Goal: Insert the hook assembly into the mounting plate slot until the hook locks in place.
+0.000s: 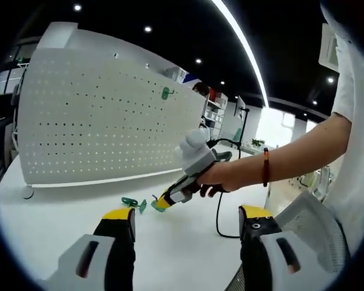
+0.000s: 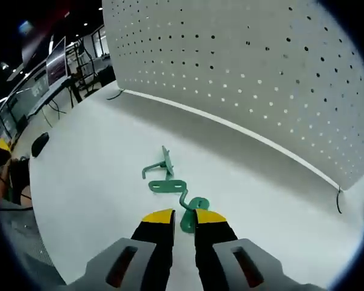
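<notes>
My right claw (image 2: 180,216) is nipped on the near end of the green hook (image 2: 183,205) lying on the desk (image 2: 85,182), left claw (image 1: 188,219) spread wide, so I should firm this grip before lifting toward the pegboard (image 2: 279,66) ahead.

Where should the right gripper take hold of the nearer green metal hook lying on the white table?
Probably on the rounded end of the green metal hook, nearest the right gripper, coming from above. It lies flat on the white table, that end already between the jaws.
</notes>
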Tool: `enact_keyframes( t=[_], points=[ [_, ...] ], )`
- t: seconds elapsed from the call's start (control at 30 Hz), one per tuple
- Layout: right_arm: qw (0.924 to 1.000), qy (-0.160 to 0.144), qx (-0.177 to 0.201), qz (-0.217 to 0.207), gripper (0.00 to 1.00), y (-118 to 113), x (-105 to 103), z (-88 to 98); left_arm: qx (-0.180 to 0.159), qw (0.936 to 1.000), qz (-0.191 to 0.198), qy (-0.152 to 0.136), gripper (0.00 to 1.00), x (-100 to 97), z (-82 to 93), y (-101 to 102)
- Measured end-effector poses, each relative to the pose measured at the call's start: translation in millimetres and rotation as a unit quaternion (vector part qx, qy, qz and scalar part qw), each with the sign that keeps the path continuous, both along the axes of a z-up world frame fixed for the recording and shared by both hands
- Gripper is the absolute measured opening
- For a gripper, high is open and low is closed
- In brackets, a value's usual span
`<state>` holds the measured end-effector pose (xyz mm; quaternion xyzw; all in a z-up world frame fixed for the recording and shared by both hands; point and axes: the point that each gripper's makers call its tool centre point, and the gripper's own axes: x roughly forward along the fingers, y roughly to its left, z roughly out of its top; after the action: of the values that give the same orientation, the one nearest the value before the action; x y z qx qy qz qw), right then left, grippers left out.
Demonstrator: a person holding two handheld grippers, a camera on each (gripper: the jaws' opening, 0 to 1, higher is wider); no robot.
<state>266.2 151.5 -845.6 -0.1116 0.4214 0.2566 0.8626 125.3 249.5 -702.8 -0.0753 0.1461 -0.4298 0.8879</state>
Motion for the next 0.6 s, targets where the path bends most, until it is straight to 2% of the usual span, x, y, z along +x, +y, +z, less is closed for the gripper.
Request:
enact_keyframes(
  t=[0.4,0.53,0.6],
  points=[
    [0.9998,0.010,-0.004,-0.016,0.09,-1,9,-4.3,0.003,1.0000,-0.001,0.005,0.70,-0.4,-3.4,1],
    [0.9999,0.013,-0.004,0.006,0.02,0,6,-7.1,0.003,1.0000,0.001,0.006,0.70,0.1,-3.5,1],
    [0.9999,0.013,0.000,0.010,0.02,-1,5,-6.5,0.003,1.0000,0.001,0.008,0.70,0.3,-4.3,2]
  ],
)
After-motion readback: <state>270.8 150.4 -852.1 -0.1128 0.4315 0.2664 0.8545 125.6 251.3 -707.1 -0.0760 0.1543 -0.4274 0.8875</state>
